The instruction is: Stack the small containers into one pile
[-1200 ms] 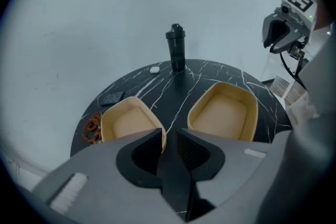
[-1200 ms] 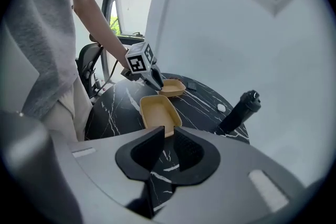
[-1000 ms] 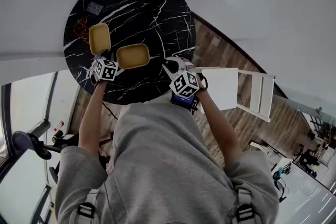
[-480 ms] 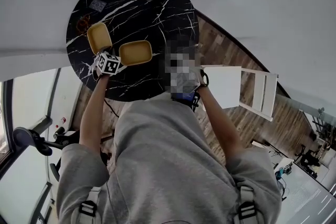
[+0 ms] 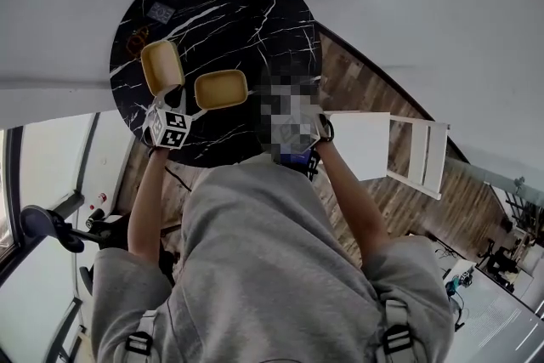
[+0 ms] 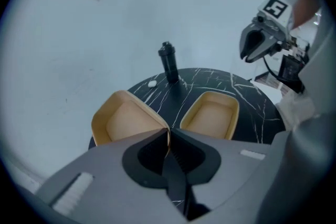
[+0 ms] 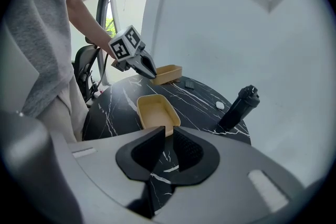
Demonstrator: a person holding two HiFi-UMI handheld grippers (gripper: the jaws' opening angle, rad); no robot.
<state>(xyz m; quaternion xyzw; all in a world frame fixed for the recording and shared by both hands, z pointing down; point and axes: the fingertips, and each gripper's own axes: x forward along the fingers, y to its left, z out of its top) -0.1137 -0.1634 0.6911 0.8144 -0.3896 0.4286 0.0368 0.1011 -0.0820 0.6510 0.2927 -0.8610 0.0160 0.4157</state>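
Two shallow yellow containers lie on a round black marble table (image 5: 255, 30). My left gripper (image 6: 168, 131) is shut on the near corner of the left container (image 6: 123, 120), which is tilted; the right gripper view shows the same grip (image 7: 150, 73) on that container (image 7: 168, 73). The second container (image 7: 156, 110) lies flat beside it (image 5: 221, 89). My right gripper (image 7: 169, 132) has its jaws closing, with a gap still between them. This container's near rim shows between the tips, and the pads stand apart from it. A mosaic patch hides the right gripper in the head view.
A black bottle (image 7: 239, 107) stands upright at the table's far side, with a small white object (image 7: 219, 105) and a flat dark item (image 7: 189, 83) near it. A white chair (image 5: 382, 144) stands right of the table. The person's torso fills the near side.
The left gripper's marker cube has dropped back toward the person and turned, still gripping the left container. The second container has not moved. The right gripper is hidden by mosaic.
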